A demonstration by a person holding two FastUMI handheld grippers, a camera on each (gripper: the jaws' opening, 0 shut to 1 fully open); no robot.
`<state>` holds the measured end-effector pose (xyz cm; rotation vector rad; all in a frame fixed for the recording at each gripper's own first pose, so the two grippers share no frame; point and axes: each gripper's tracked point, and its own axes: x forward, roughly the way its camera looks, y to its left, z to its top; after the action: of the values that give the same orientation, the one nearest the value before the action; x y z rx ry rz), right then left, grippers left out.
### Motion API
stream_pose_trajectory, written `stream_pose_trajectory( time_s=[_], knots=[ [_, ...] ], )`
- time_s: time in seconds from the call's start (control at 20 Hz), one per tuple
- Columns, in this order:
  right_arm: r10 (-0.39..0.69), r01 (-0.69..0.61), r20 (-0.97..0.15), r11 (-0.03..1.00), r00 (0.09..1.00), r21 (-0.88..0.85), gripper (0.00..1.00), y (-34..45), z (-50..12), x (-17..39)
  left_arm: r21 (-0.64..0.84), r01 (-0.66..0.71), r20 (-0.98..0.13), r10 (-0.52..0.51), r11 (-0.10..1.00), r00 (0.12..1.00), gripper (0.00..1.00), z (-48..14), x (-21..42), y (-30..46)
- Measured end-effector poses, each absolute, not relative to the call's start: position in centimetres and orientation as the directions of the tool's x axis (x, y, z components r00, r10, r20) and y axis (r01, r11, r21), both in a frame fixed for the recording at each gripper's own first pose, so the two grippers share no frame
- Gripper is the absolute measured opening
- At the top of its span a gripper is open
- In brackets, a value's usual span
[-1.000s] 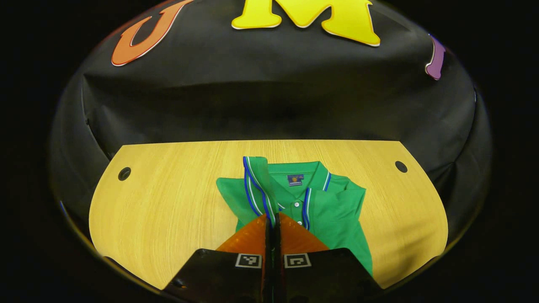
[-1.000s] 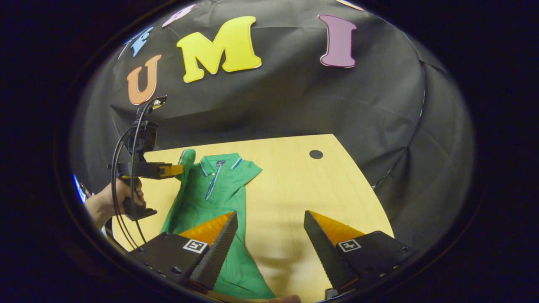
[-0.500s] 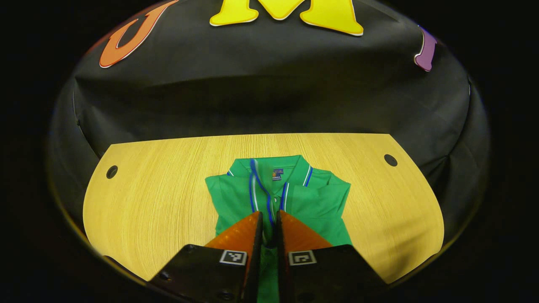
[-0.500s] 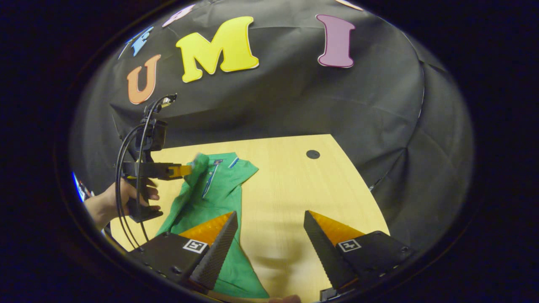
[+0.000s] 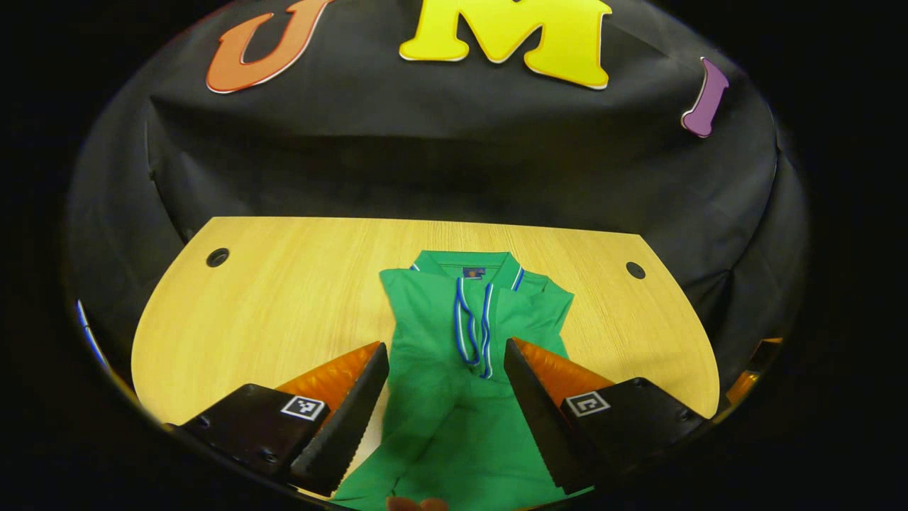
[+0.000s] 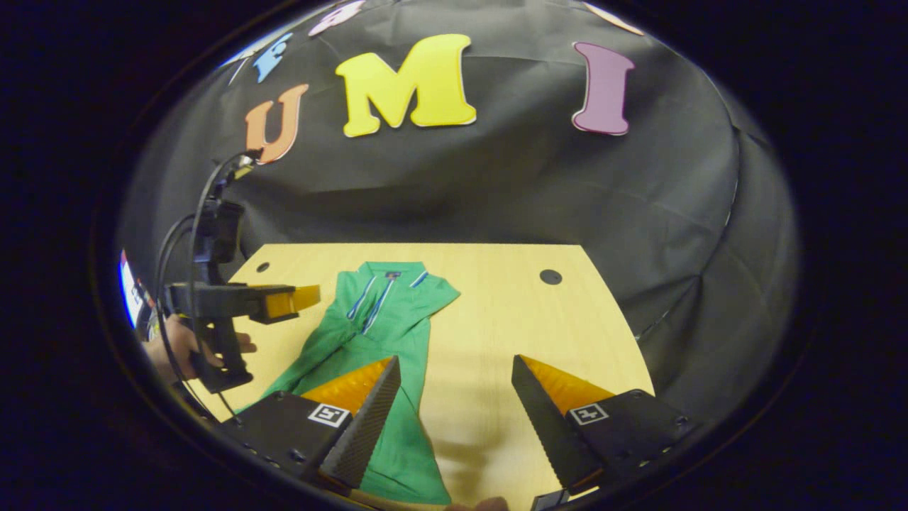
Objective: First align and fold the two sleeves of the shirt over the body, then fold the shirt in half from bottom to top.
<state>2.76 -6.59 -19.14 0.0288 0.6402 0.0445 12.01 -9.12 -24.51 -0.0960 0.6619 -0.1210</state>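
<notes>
Green shirt (image 5: 461, 341) flat on wooden table (image 5: 269, 298), centre of left gripper view, collar toward far edge, both sleeves folded over body. Left gripper (image 5: 447, 369) wide open above shirt, gripping nothing. In right gripper view, shirt lower left of centre; right gripper (image 6: 454, 397) spread wide over table and shirt edge, holding nothing. Hand (image 6: 177, 348) at left edge.

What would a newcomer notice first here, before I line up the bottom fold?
The green shirt lies mid-table on the wooden table, collar toward the wall, both sleeves folded over its body. The left gripper hangs open above it; the right gripper is open over the shirt's right edge.
</notes>
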Motion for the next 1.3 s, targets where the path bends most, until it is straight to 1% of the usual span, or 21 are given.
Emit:
stream_pose_trajectory(
  time_s=[0.1,0.25,0.3,0.35,0.4,0.55,0.75,0.9,1.0,1.3],
  knots=[
    [0.064,-0.048,-0.611,0.998,0.789,0.043,0.96,-6.1,-20.1,1.5,-0.125,0.08,-0.59,-0.139,0.989,0.796,1.0,-23.9,9.3,-7.2],
    [0.064,-0.061,-0.648,0.998,0.759,0.028,0.96,-6.3,-22.2,-1.3,-0.107,0.078,-0.594,-0.127,0.991,0.794,1.0,-24.4,4.9,-4.0],
    [0.06,-0.064,-0.665,0.998,0.745,0.019,0.92,-6.5,-23.1,-2.4,-0.098,0.073,-0.6,-0.118,0.992,0.791,1.0,-24.8,3.1,-2.8],
    [0.057,-0.068,-0.687,0.998,0.725,0.011,0.96,-6.7,-24.2,-3.6,-0.088,0.07,-0.609,-0.109,0.994,0.786,1.0,-25.2,1.6,-1.6],
    [0.056,-0.079,-0.722,0.997,0.689,0.002,0.96,-6.7,-25.6,-5.1,-0.08,0.07,-0.621,-0.104,0.994,0.776,1.0,-25.9,-0.1,-0.7],
    [0.053,-0.107,-0.786,0.994,0.616,-0.017,0.96,-6.3,-29.1,-8.5,-0.046,0.089,-0.674,-0.097,0.995,0.732,1.0,-28.4,-5.6,1.8],
    [0.064,-0.134,-0.838,0.991,0.541,-0.01,0.97,-5.3,-32.2,-12.9,-0.055,0.124,-0.758,-0.122,0.991,0.641,1.0,-31.9,-11.9,3.2],
    [0.053,-0.128,-0.863,0.992,0.503,-0.014,0.96,-5.5,-34.1,-14.4,-0.1,0.125,-0.798,-0.155,0.987,0.583,1.0,-34.5,-13.9,3.3],
    [0.039,-0.121,-0.881,0.992,0.472,-0.021,0.96,-5.7,-35.3,-15.5,-0.103,0.133,-0.817,-0.16,0.986,0.554,1.0,-35.4,-14.5,3.5],
    [0.017,-0.115,-0.907,0.993,0.421,-0.035,0.96,-5.7,-38.0,-16.8,-0.063,0.18,-0.84,-0.15,0.982,0.522,1.0,-37.1,-15.5,4.5]
  ],
)
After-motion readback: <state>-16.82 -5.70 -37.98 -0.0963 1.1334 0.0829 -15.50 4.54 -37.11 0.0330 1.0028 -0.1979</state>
